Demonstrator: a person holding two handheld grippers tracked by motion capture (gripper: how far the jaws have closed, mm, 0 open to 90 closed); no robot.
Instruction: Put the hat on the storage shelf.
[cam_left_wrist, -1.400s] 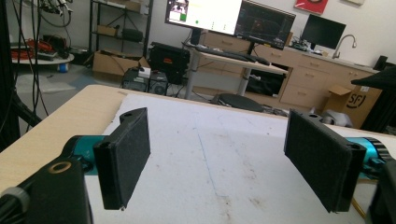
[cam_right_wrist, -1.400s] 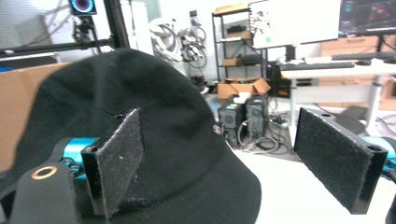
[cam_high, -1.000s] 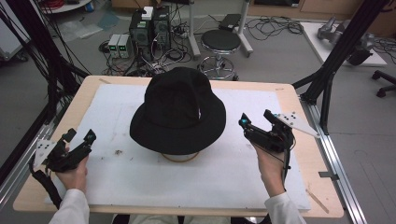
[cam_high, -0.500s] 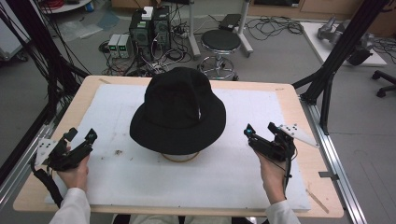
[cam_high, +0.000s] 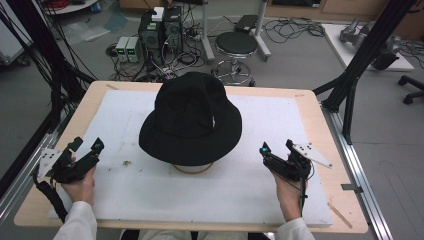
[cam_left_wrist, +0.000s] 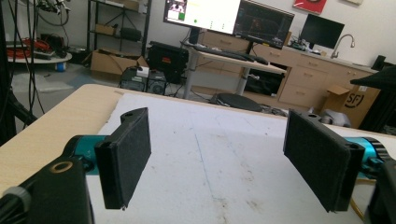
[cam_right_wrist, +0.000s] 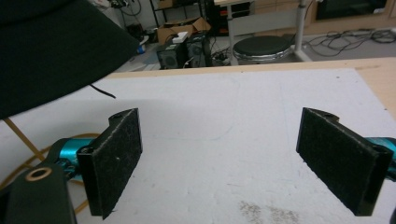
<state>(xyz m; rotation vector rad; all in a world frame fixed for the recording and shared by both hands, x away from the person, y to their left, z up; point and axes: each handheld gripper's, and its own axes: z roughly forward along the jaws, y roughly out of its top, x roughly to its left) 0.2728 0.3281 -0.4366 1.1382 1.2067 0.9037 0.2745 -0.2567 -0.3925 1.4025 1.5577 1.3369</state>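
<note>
Both grippers, left gripper and right gripper, sat wide open and empty at the table's side edges, so I'd approach the black hat by its brim, evenly.

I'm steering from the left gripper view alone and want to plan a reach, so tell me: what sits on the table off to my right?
Observer: A black bucket hat sits mid-table on a stand; a tan ring shows under its brim.
Operator: Is the other tool near it?
Observer: The right tool rests on the white mat, right of the hat and apart from it.
Operator: Is that tool open or shut?
Observer: Open: in the right gripper view its pads stand wide apart with bare mat between them.
Operator: And where is my own tool relative to the hat?
Observer: Your left tool lies at the mat's left edge, apart from the brim.
</note>
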